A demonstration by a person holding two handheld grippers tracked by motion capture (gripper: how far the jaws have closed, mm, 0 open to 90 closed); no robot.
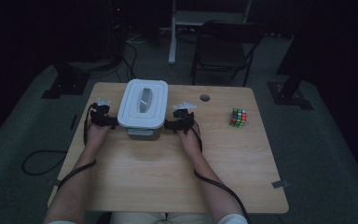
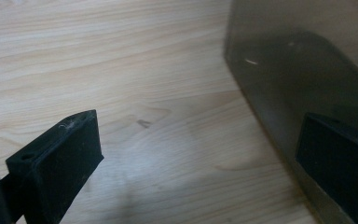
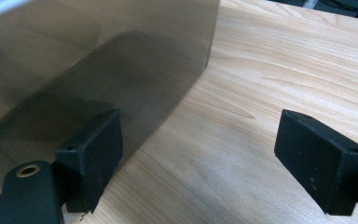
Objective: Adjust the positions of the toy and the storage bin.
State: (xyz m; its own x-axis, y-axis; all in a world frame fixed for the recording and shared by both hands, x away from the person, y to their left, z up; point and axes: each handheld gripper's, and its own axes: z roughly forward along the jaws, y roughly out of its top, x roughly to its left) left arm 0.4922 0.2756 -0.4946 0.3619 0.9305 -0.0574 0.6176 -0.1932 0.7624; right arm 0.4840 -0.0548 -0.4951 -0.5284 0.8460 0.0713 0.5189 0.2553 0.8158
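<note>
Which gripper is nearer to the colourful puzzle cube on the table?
The right gripper. It is at the right side of the white-lidded box, with the cube farther to its right. The left gripper is beyond the box.

A lidded storage box (image 1: pixel 143 112) stands upright on the wooden table (image 1: pixel 168 172), toward its far edge and left of centre. Its white lid (image 1: pixel 144 101), rounded at the corners with a raised central panel, is seated on top. The walls are smoky translucent grey (image 3: pixel 98 56), flat and glossy (image 2: pixel 307 60), meeting the table squarely.
</note>
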